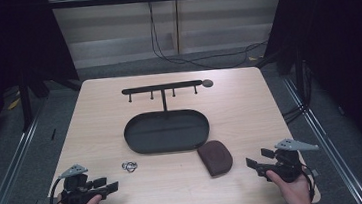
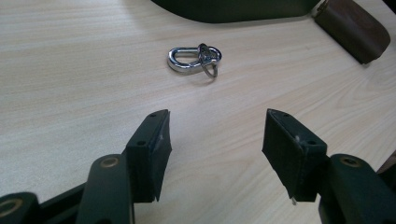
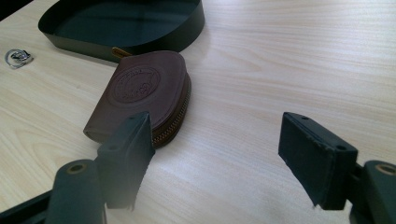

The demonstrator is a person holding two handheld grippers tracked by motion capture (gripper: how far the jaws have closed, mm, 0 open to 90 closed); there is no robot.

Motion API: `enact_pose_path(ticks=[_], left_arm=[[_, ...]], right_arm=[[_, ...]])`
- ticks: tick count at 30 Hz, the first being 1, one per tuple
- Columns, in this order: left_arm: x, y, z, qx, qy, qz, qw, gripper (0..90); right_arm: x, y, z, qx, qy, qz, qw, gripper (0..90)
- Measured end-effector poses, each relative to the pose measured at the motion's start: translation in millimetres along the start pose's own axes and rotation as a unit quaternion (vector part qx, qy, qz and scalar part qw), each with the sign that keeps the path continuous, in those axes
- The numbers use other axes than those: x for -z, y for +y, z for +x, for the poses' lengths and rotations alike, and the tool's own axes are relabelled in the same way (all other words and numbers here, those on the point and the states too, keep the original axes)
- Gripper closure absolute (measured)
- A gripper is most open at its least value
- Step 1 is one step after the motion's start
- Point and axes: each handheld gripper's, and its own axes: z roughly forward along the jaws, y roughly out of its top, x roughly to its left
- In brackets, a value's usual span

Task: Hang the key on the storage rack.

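Table: tray rim hides pouch's tip.

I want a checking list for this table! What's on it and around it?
Surface: pale wood table, bare between things.
Job's things: metal ring ahead of left gripper; brown pouch, zipped, lying flat beside tray.
Clutter: black oval tray, nothing in it; hook rack behind it.
Grippers: left gripper open; right gripper open; neither holds anything.
Cables: black cable on floor beyond table.
Surroundings: grey floor, dark curtains.
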Motion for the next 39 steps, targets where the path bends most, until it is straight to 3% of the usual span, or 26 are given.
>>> enact_pose_path(ticks=[9,12,17,22,23,26,27,30,33,37,39], left_arm=[[2.1,-0.3,-2.3,-0.012,0.001,-0.004,0.9999,38.6],[2.9,0.5,-4.2,-0.018,0.004,-0.004,0.9998,41.1],[8.7,5.8,-7.6,-0.047,0.018,-0.006,0.9987,47.4],[6.5,14.9,-9.3,-0.058,0.020,0.004,0.9981,49.3],[3.9,20.5,-10.3,-0.067,0.017,0.018,0.9974,50.2],[1.1,25.8,-13.2,-0.071,0.023,0.026,0.9969,52.8],[-0.1,32.5,-14.0,-0.079,0.014,0.043,0.9959,53.7],[-2.1,39.6,-17.6,-0.087,0.015,0.054,0.9946,56.9],[-7.3,46.7,-22.0,-0.095,0.023,0.081,0.9919,52.5],[-16.2,53.9,-30.0,-0.102,0.036,0.095,0.9896,51.0],[-21.4,57.8,-31.4,-0.103,0.031,0.106,0.9885,47.4]], right_arm=[[-0.1,-0.3,0.6,0.002,0.003,0.002,1.0000,25.7],[-0.1,-0.4,0.6,0.002,0.003,0.003,1.0000,25.7],[-1.0,-0.2,3.1,0.007,0.005,0.009,0.9999,25.7],[-1.2,-0.2,1.8,0.005,0.003,0.006,1.0000,25.7],[-1.8,-0.1,1.4,0.003,0.004,0.008,1.0000,25.7],[-2.5,0.0,1.4,0.005,0.005,0.008,0.9999,25.7],[-2.6,-0.1,1.4,0.005,0.005,0.009,0.9999,25.6],[-2.3,-0.2,1.5,0.004,0.003,0.009,0.9999,25.6],[-2.8,-0.4,1.9,0.004,0.003,0.010,0.9999,25.6],[-3.3,-0.2,2.1,0.006,0.005,0.013,0.9999,25.6],[-3.4,-0.2,1.8,0.005,0.005,0.013,0.9999,25.6]])
